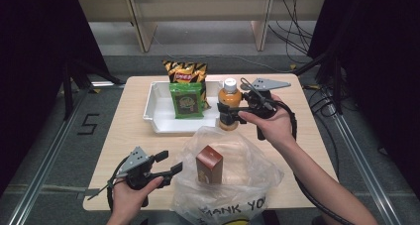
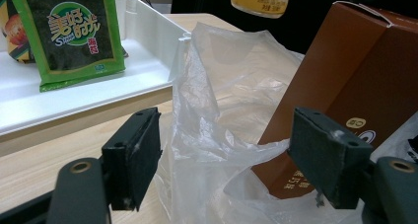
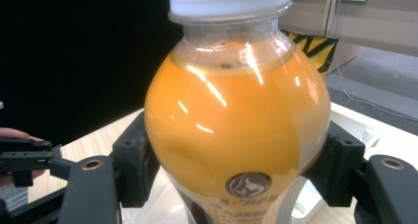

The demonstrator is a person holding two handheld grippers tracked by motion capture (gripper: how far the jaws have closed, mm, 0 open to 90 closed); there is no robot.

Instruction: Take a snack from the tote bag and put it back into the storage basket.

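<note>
A bottle (image 1: 230, 102) of orange drink was gripped at its middle by the right gripper (image 1: 229, 112), both pads pressed against its sides, as was seen closely in the right gripper view. In the high view the bottle was held at about one o'clock from the table's (image 1: 119, 136) centre, just beside the right edge of the white tray (image 1: 157, 108) and beyond the bag's (image 1: 233, 180) far rim; whether it rested on the table or was lifted could not be told. The left gripper (image 1: 167, 168) was kept open at seven o'clock, nothing between its jaws, aimed at the bag's left edge without touching it.

Packing was judged to be partly done. A brown box (image 1: 209, 164) was already stood upright inside the bag at six o'clock. The bottle was yet to be lowered in. A green packet (image 1: 186, 100) was left in the tray at twelve o'clock, with a chips bag (image 1: 184, 72) leaned at the tray's far edge behind it.
</note>
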